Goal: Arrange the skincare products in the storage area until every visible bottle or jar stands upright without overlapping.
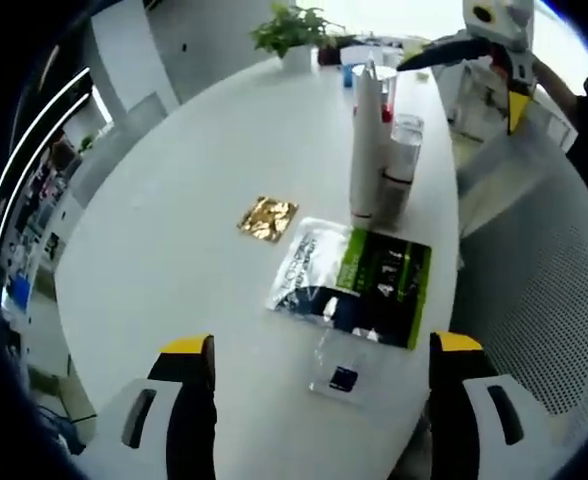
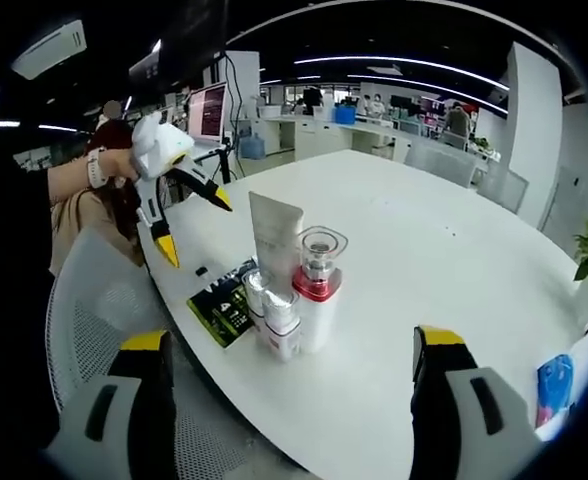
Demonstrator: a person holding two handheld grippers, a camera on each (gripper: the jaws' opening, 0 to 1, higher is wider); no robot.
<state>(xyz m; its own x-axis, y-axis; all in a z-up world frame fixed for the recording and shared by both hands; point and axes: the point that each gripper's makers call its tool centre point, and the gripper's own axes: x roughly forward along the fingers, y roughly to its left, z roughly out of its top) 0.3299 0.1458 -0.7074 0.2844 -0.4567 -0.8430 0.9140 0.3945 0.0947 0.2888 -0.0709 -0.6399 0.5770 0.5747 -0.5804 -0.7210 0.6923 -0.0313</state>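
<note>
White oval table, open office; upright bottles clustered; both jaws spread, empty.

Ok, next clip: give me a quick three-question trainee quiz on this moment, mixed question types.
1. True or false: the tall white tube is lying flat on the white table.
2. Multiple choice: the bottle with the red collar and clear cap is (A) standing upright beside the tube, (B) held in the right tongs, (C) tipped over on the dark and green sachet.
3. Fill in: in the left gripper view, the small flat item lying apart from the bottles, on the tabletop beyond the left tongs, is a ____ coloured packet.

Key: 1 false, it stands upright; 2 A; 3 gold.
</note>
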